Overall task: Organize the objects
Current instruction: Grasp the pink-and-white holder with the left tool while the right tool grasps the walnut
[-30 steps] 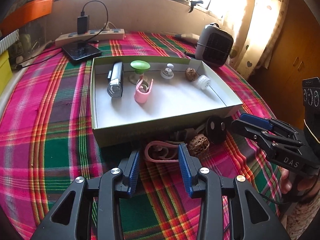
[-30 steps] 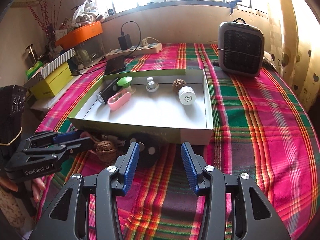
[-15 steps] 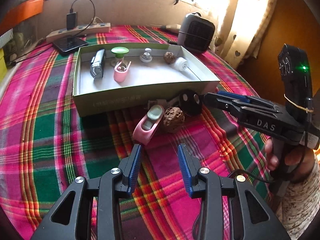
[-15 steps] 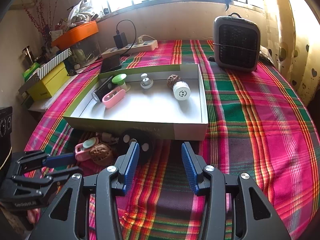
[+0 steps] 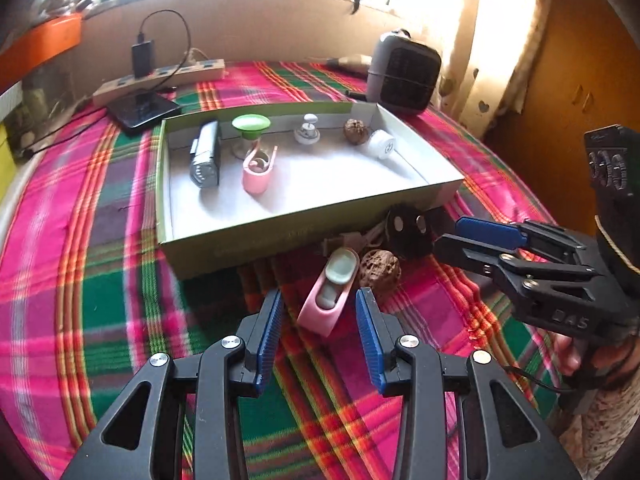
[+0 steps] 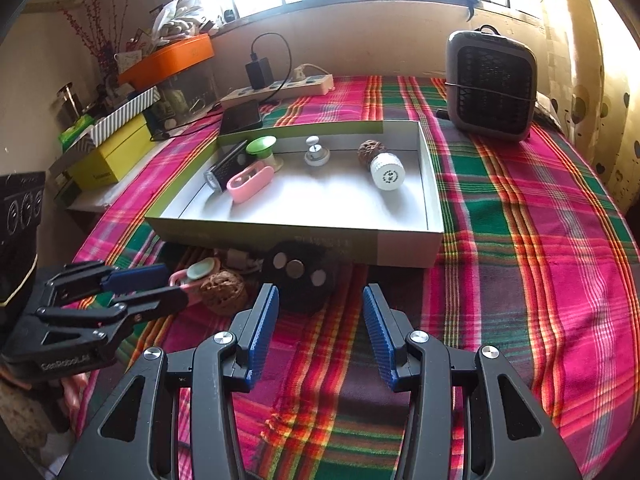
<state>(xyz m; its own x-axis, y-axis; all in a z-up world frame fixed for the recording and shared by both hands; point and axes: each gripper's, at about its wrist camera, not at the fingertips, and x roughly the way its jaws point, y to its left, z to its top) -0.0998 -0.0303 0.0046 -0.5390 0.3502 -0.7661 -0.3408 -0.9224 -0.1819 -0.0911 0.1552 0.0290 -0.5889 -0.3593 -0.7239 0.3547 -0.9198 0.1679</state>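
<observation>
Item: sorting of loose objects into a box (image 5: 280, 236), taken here as the landmark.

Inside the box: a torch (image 5: 206, 156), a green-capped piece (image 5: 251, 126), a pink clip (image 5: 258, 170), a white knob (image 5: 307, 131), a walnut (image 5: 355, 131) and a white cap (image 5: 382, 144) are lined along the far side.

In front of the box, on the cloth (image 5: 100, 280): a second pink clip (image 5: 330, 292), a second walnut (image 5: 379, 270), a black disc (image 6: 298, 276) and some pale bits are left unsorted.

Left gripper (image 5: 320, 320): fingers are held wide, empty, with the near end of the outer clip between them, untouched.

Right gripper (image 6: 318, 320): fingers are held apart, empty, just short of the disc.

Step judged in hand: the pick-up of the outer clip. A closing of the fingers on it, then a lift over the near wall, is called for.

Hard to make out: the pale bits against the box front are shadowed and cannot be identified.
</observation>
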